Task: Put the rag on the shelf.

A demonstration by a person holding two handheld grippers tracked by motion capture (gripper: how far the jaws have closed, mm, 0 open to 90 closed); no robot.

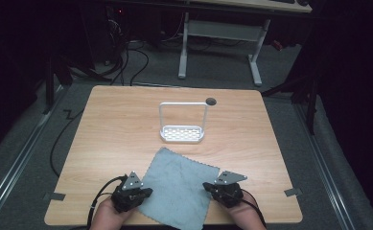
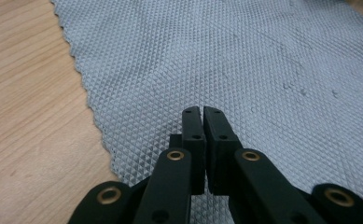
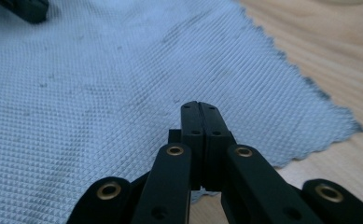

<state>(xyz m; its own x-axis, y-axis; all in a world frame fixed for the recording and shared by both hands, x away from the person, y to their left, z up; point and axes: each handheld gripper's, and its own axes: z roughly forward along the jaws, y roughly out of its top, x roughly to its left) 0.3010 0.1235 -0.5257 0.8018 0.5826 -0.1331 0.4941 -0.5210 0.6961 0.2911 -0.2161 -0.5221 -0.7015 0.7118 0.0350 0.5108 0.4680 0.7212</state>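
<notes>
A grey waffle-textured cloth [image 1: 177, 187] lies flat on the wooden table [image 1: 112, 124] near its front edge, one corner pointing away from me. My left gripper [image 1: 147, 192] rests at the cloth's left edge and my right gripper [image 1: 208, 187] at its right edge, each held by a hand. In the left gripper view the jaws [image 2: 202, 112] stand together over the cloth [image 2: 226, 56], with only a hairline gap. In the right gripper view the jaws [image 3: 198, 106] are pressed together above the cloth [image 3: 100, 93], near its zigzag edge. Nothing shows between either pair.
A white wire rack [image 1: 182, 134] with a tall hoop handle and a perforated base stands past the cloth, mid-table. A dark round hole [image 1: 211, 101] sits near the table's far edge. Tape marks [image 1: 54, 196] lie at the front corners. The other gripper [image 3: 25, 9] shows at the right gripper view's top left.
</notes>
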